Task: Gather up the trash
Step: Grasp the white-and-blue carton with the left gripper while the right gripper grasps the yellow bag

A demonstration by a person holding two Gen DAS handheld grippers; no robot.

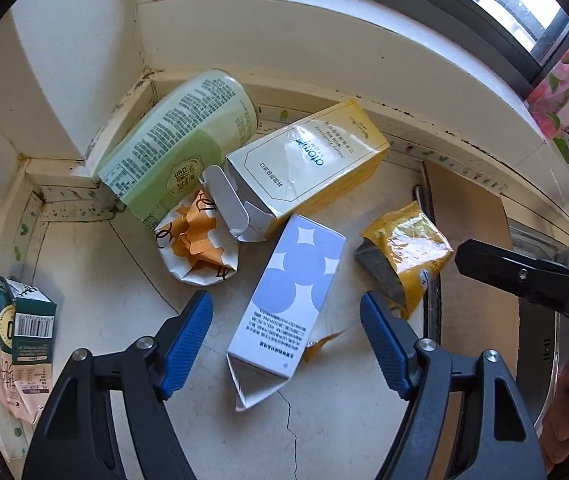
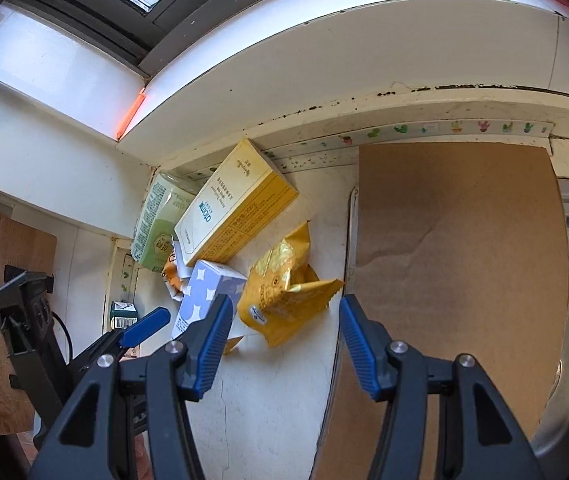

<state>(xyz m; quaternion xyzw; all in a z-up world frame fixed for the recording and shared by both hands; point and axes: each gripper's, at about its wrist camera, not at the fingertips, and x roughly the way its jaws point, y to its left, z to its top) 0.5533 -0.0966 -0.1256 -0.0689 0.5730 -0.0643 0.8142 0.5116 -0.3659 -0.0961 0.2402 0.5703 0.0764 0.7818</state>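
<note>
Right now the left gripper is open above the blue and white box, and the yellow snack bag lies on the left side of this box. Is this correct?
Not quite. In the left wrist view the yellow snack bag lies on the right side of the blue and white box, not the left. The left gripper is indeed open above the box.

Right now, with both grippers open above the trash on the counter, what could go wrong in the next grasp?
1. The blue-and-white box lies between the left gripper pads with open end flaps; a squeeze may crush it or let it slip.
2. The yellow foil pouch in front of the right gripper is crinkled and shiny, so it may slide out.
3. The pouch and the box lie close, so one grasp may push the other.
</note>
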